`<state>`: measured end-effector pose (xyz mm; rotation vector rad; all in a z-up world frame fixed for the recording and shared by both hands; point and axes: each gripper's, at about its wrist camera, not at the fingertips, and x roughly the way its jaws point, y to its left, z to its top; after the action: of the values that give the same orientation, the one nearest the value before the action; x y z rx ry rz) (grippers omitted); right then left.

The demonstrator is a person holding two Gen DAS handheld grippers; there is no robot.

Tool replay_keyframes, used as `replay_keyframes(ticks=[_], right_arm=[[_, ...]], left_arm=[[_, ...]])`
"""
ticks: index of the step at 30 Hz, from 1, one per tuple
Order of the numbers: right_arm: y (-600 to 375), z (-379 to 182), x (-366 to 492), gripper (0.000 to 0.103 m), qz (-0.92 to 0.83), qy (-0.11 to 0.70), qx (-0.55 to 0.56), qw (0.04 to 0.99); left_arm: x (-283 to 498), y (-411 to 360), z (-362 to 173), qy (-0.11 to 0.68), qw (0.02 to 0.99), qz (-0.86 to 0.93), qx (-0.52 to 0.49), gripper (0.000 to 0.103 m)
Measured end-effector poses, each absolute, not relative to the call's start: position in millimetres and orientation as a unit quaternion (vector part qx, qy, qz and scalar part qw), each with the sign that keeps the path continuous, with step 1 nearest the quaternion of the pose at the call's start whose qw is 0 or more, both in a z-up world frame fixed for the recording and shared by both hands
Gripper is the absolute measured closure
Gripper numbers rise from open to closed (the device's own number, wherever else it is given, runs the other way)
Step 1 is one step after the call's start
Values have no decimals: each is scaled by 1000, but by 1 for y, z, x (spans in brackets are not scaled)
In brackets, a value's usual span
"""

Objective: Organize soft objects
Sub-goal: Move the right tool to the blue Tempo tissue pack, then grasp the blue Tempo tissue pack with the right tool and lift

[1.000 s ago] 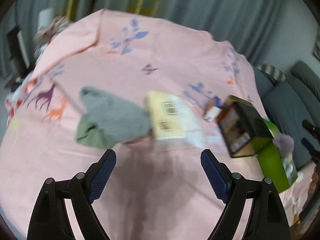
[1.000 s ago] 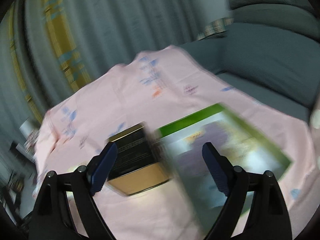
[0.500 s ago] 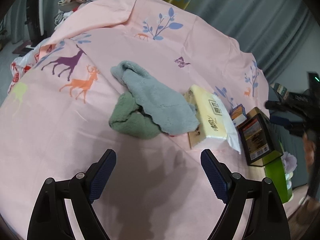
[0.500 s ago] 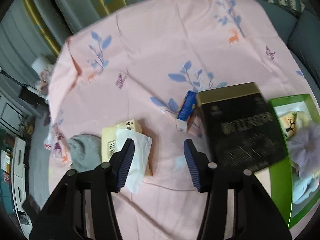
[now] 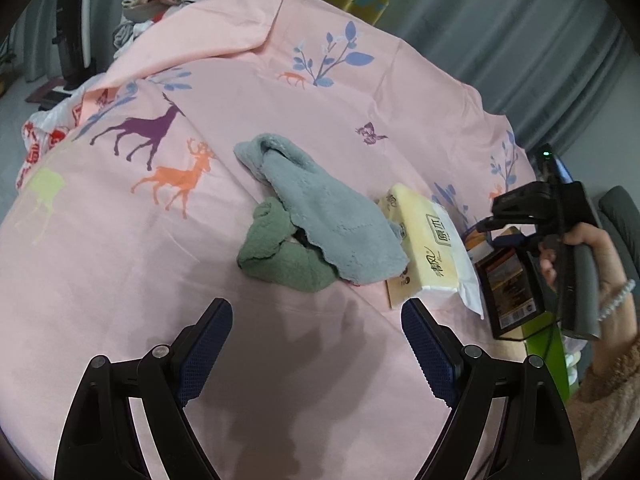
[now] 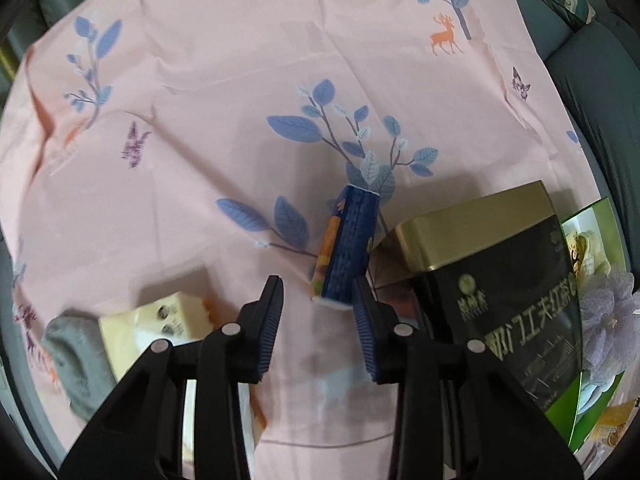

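Two cloths, grey cloth (image 5: 324, 216) over green cloth (image 5: 280, 252), frame centre on pink sheet (image 5: 120, 280), touching tissue pack (image 5: 424, 248). Left gripper (image 5: 316, 344) spread, empty, below them. Right gripper (image 6: 316, 320) jaws just been closing, part-closed, nothing between; small blue box (image 6: 348, 252) just above its tips.

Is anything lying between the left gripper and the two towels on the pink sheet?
Nothing visible does. In the left wrist view only bare pink sheet separates the open left gripper from the green towel and the grey towel draped over it. The tissue pack sits off to their right.
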<state>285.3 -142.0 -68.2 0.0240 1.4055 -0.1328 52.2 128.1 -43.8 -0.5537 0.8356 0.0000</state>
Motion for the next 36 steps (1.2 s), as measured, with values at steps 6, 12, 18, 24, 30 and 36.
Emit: replay_keyframes(ticks=[6,12,18,24,30,36], right_arm=[[-139,-79,293,69,-92,642,-34,760],[-128,-84,295,78,-97,632,-97,762],[-137,-69,279,81,-48,625,-63,777],[-157,-23,210,80,53,595,-3,802],[-171,-13,119,80,158,583,54,795],[-163,-50,72,79,258,608,131,739]], left_arm=[[51,126,-43,401,878,-3,-262,16],[52,127,-43,403,876,-5,-264,16],[51,126,-42,402,877,-7,-261,16],[51,120,-43,407,877,-11,-255,16],[47,105,-42,410,879,-18,-241,16],[45,89,-45,421,862,-66,-275,16]])
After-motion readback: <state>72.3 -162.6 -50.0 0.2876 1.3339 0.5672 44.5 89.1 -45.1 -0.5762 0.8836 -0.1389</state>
